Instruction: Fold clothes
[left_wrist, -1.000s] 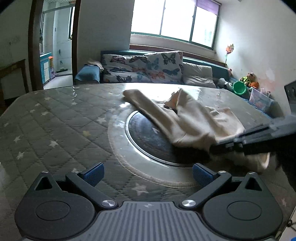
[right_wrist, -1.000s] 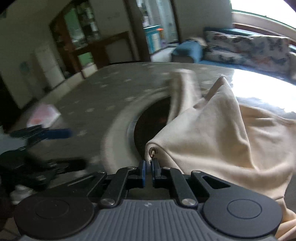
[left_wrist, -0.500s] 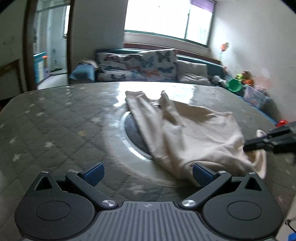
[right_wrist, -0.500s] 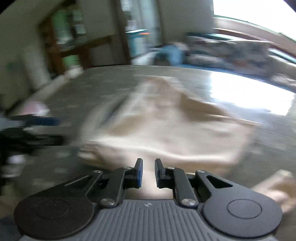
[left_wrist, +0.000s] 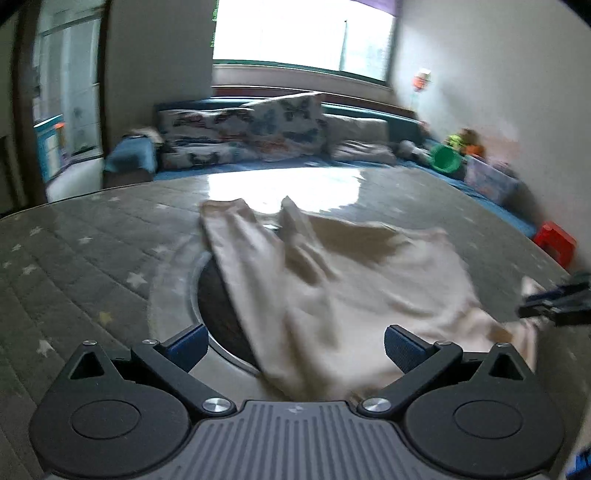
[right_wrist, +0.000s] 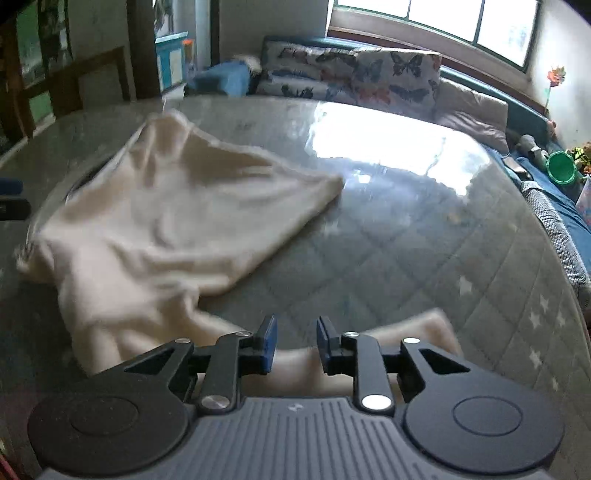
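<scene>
A cream pair of trousers (left_wrist: 332, 295) lies rumpled on the quilted round table (left_wrist: 74, 266), partly over its dark centre disc (left_wrist: 221, 314). In the right wrist view the garment (right_wrist: 166, 214) spreads to the left, with a strip of it under the fingers. My left gripper (left_wrist: 293, 341) is wide open and empty above the near hem. My right gripper (right_wrist: 293, 341) is partly open and empty just above the cloth; it also shows at the right edge of the left wrist view (left_wrist: 554, 302).
A sofa with butterfly cushions (left_wrist: 258, 129) runs behind the table under the window. A green bowl (left_wrist: 447, 158), toys and a red stool (left_wrist: 557, 243) sit at the right. A dark wooden chair (right_wrist: 85, 85) stands at the far left.
My right gripper has let go of the waistband corner, opened and swung right. The trousers have dropped flat on the table. The left gripper has moved in closer over the hem.
</scene>
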